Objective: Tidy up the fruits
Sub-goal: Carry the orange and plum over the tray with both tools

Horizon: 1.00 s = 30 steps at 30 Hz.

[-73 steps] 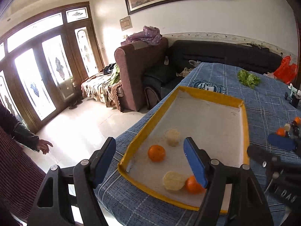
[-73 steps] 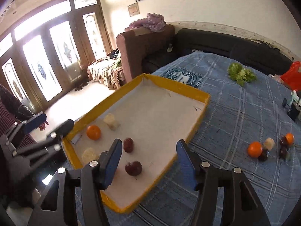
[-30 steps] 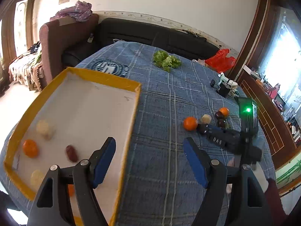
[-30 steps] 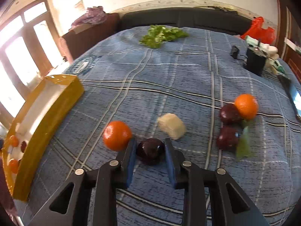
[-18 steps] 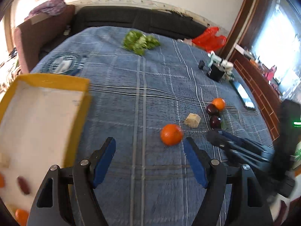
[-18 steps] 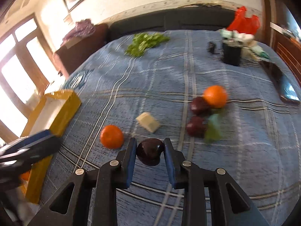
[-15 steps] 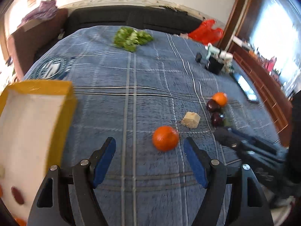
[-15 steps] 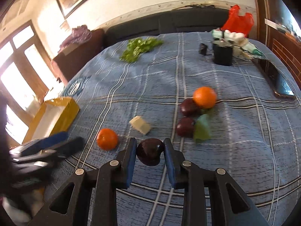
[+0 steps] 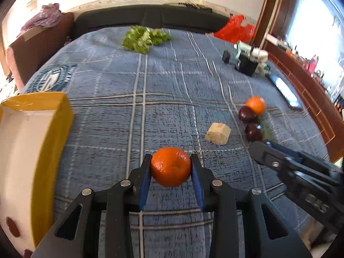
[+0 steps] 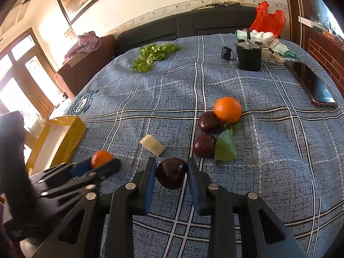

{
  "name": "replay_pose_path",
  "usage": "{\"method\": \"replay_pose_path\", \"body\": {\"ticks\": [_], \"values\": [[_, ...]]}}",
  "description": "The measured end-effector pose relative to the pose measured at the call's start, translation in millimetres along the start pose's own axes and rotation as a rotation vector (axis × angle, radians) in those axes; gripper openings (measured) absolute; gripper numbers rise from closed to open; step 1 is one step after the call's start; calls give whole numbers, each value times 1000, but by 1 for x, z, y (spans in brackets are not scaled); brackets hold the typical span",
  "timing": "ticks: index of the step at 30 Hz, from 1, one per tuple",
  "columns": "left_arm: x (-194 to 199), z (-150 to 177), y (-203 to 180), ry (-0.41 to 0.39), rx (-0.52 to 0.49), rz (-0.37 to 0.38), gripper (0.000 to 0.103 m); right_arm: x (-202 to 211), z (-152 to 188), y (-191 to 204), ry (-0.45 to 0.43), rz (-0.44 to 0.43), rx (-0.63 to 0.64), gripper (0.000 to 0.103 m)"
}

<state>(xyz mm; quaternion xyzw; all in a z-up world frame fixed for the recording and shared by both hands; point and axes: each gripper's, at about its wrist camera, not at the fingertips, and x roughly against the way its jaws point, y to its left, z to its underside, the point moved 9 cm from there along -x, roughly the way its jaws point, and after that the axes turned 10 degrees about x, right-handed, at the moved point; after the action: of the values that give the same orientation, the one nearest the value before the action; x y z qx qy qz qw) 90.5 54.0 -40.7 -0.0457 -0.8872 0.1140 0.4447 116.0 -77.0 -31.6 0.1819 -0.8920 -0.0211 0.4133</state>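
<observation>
Closing on one orange — left gripper, right of the yellow tray | right gripper clamped on one plum | loose beyond — two plums, one orange, one pale chunk

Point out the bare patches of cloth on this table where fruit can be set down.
Free: the wide stretch between the yellow tray, the lettuce and the pale block. Also cloth right of the green leaf. Crowded: the far orange with its two plums.
</observation>
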Motion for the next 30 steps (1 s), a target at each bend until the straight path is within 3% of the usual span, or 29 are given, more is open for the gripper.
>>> {"method": "replay_pose_path", "body": {"ticks": [9, 14, 18, 22, 25, 30], "values": [[94, -8, 44, -150, 79, -27, 34, -4, 2, 7, 1, -10, 19, 31], [151, -4, 116, -226, 162, -78, 34, 4, -1, 24, -32, -15, 74, 31], [178, -2, 188, -252, 238, -181, 34, 16, -3, 51, -60, -32, 114, 32], [183, -3, 247, -207, 309, -236, 34, 27, -8, 118, -51, -133, 191, 32], [175, -6, 271, -186, 321, -261, 34, 27, -10, 183, -28, -221, 271, 32], [148, -11, 291, -119, 366, -208, 34, 2, 4, 274, 56, -283, 413, 32]]}}
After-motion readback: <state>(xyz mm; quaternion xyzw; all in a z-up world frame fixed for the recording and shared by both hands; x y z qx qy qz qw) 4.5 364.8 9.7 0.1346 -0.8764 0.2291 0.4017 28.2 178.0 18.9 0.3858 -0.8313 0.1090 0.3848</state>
